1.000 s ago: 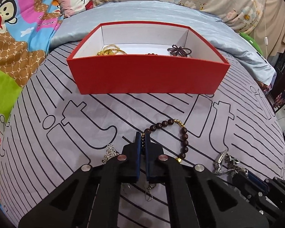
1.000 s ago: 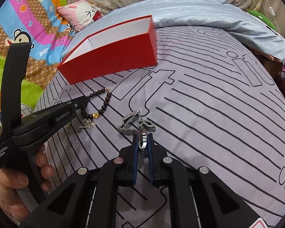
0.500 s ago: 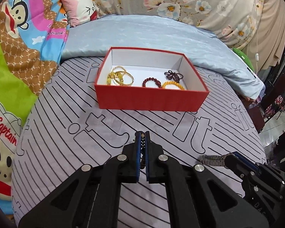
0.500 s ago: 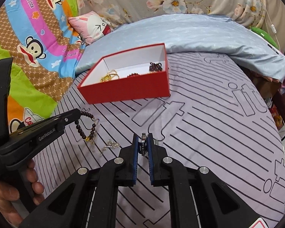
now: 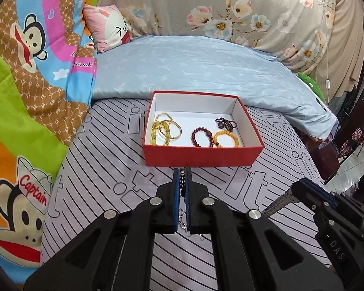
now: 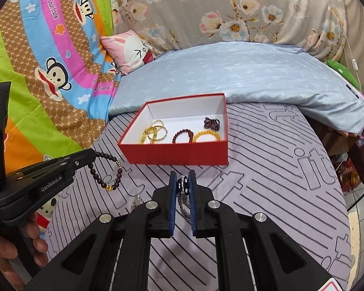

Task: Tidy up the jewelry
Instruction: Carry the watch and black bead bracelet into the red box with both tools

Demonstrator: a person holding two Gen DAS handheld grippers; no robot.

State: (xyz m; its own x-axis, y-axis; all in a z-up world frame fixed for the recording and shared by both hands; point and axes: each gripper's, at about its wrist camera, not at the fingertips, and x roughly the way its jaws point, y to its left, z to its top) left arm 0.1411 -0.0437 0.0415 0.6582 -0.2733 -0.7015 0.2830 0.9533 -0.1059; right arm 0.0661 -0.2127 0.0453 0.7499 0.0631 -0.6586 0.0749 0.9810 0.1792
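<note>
A red box point(image 5: 201, 156) point(image 6: 177, 154) with a white inside sits on the striped bed sheet and holds gold bangles point(image 5: 166, 128), a dark red bead bracelet point(image 5: 201, 137), a yellow bead bracelet point(image 5: 227, 139) and a dark purple piece point(image 5: 224, 123). My left gripper point(image 5: 181, 173) is shut on a dark bead bracelet point(image 6: 109, 169), held in the air short of the box. It hangs from the gripper tip in the right wrist view. My right gripper point(image 6: 182, 178) is shut on a silver metal bracelet point(image 6: 182, 189), also lifted, in front of the box.
A small silver piece point(image 6: 136, 201) lies on the sheet below the left gripper. A light blue quilt point(image 5: 206, 65) lies behind the box. A cartoon blanket point(image 5: 31, 72) and pink pillow point(image 5: 108, 28) are at the left. The bed edge drops off at the right.
Both grippers have risen from the sheet with their bracelets and pulled back, so the box now looks smaller and its inside shows.
</note>
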